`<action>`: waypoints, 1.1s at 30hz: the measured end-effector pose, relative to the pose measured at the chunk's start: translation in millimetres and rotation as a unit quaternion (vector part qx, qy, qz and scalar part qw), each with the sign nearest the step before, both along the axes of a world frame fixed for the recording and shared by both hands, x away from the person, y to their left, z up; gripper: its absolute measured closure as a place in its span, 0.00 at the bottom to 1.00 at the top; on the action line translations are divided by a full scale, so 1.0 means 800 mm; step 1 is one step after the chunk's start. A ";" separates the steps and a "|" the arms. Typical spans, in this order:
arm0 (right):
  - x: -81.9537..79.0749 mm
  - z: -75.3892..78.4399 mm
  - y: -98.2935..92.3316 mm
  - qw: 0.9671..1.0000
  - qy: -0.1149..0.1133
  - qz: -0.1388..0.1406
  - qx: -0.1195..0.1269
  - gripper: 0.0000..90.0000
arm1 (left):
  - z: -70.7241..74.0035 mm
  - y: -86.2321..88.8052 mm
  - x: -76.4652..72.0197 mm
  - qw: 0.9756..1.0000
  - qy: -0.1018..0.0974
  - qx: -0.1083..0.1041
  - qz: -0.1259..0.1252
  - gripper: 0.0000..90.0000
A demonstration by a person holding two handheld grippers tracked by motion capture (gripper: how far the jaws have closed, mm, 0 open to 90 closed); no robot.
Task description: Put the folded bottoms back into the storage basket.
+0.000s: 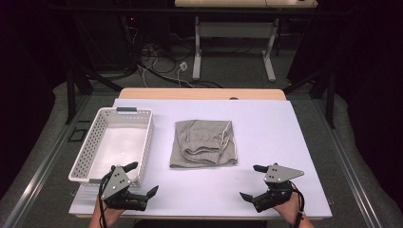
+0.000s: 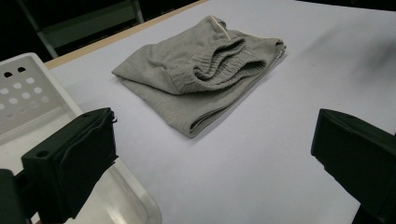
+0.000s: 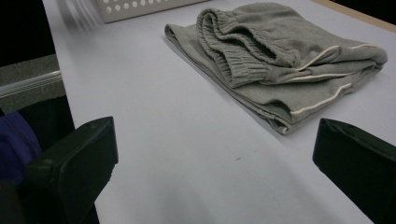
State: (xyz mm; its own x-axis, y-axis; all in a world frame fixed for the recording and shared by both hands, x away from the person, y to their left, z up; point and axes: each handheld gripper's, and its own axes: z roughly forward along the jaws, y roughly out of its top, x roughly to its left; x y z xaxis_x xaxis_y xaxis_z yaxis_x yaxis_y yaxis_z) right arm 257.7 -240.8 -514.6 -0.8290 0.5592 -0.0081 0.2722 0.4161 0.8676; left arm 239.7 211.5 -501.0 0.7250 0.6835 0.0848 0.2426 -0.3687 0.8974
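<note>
Folded shorts (image 1: 203,143) lie plain — basket (image 3: 140,8) cut off above.

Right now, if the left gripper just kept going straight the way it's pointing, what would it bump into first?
Probably the folded grey shorts. The left gripper has open, empty jaws aimed across bare white table toward them. The white basket sits just beside one jaw, so depth is hard to judge there.

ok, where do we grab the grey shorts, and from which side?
Probably the near folded edge of the shorts, from the person's side. They lie flat, near corners facing the open left gripper and right gripper. The ribbed waistband bunched on top is another raised hold.
</note>
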 end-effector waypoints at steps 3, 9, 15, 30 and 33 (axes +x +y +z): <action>0.001 0.000 0.002 1.000 0.003 0.002 -0.002 0.00 | -0.001 -0.003 0.000 1.000 0.001 0.000 -0.002 0.00; 0.004 0.000 0.007 1.000 0.007 0.001 -0.002 0.00 | -0.001 -0.012 0.001 1.000 0.004 0.001 -0.005 0.00; 0.010 0.000 0.011 1.000 0.012 0.001 -0.007 0.00 | -0.002 -0.019 0.001 1.000 0.005 0.003 -0.006 0.00; 0.029 0.007 0.025 1.000 0.025 -0.002 -0.017 0.00 | -0.002 -0.050 0.004 0.999 0.014 0.025 -0.024 0.00; 0.033 0.008 0.027 0.999 0.027 -0.002 -0.020 0.00 | -0.001 -0.054 0.010 0.999 0.018 0.026 -0.022 0.00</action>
